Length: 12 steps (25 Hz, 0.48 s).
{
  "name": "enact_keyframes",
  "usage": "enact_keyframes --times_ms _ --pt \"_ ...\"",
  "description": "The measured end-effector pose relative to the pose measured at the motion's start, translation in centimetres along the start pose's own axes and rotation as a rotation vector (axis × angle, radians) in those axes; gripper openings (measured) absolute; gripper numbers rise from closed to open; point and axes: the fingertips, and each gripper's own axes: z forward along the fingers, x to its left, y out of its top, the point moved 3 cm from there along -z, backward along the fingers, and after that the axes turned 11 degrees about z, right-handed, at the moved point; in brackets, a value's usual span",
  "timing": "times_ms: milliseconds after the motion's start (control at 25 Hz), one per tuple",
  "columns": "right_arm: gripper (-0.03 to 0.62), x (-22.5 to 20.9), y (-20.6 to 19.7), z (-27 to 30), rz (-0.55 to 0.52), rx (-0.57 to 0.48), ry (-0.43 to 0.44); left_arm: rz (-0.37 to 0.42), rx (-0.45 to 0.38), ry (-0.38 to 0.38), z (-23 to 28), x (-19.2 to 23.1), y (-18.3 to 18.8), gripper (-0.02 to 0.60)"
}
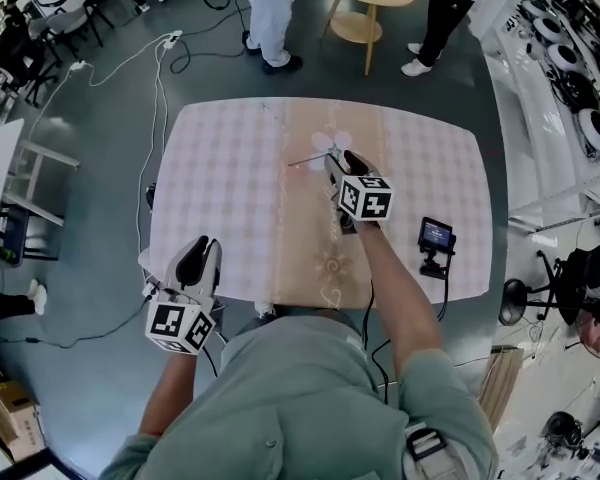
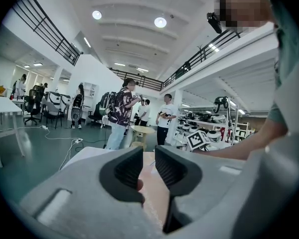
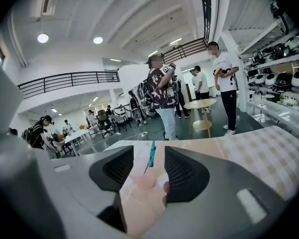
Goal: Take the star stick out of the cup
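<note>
Right tool (image 3: 148, 169) gapes wide, gripping nothing, at the translucent cup (image 3: 138, 162) mid-surface (image 1: 230, 188), where the teal star stick (image 3: 152, 154) apparently still leans inside, so lifting it out remains; left tool (image 2: 148, 168), narrowly parted, empty, waits at the near edge.

Matt checked tablecloth (image 1: 230, 198); seemingly clear, smooth plastic cup (image 3: 138, 167).

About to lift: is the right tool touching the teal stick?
Apart. In the right gripper view the teal stick stands between the open pads of the right tool, with space on both sides.
</note>
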Motion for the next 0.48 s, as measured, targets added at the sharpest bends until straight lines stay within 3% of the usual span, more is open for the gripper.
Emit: enact_keyframes --times_ms 480 --pt "0.133 -1.2 -0.4 2.2 0.078 0.040 -0.021 -0.013 0.007 0.048 -0.7 0.9 -0.1 0.082"
